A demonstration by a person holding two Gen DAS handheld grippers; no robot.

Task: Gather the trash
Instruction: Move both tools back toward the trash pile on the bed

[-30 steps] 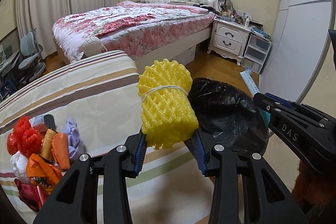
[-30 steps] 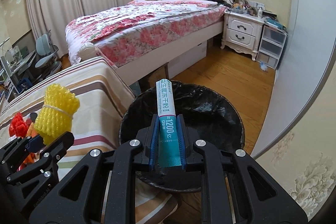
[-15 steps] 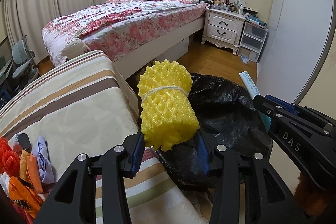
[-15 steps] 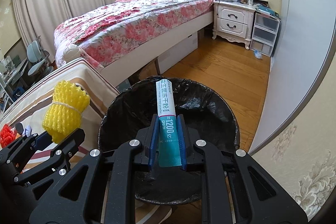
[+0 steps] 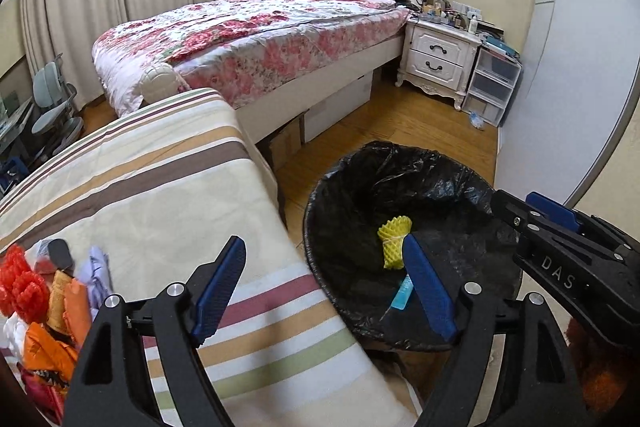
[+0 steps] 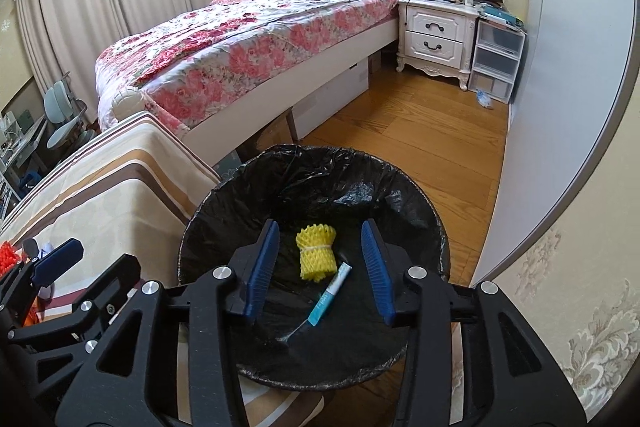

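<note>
A bin lined with a black bag [image 6: 240, 183] [image 5: 352, 163] stands on the floor beside the striped table. Inside it lie a yellow foam net [image 6: 316, 253] [image 5: 394, 241] and a teal tube [image 6: 330, 293] [image 5: 402, 293]. My right gripper [image 6: 320, 265] hangs over the bin, its jaws opening, with nothing pressed between them. My left gripper [image 5: 324, 287] is above the table edge and the bin rim, jaws opening wide and empty. More trash [image 5: 44, 299] is piled at the table's left: orange wrappers, red foam netting, white and purple scraps.
The striped cloth table [image 5: 160, 195] fills the left. Behind it stands a bed with a floral cover [image 5: 260, 31], then a white nightstand [image 6: 434, 35] and plastic drawers [image 6: 498, 55]. Wood floor [image 6: 420, 131] lies beyond the bin; a grey wall panel [image 6: 568, 107] is at right.
Both grippers opened. The yellow foam net left my left gripper and the teal tube left my right gripper; both now lie in the bin. Both grippers shifted toward the bin.
</note>
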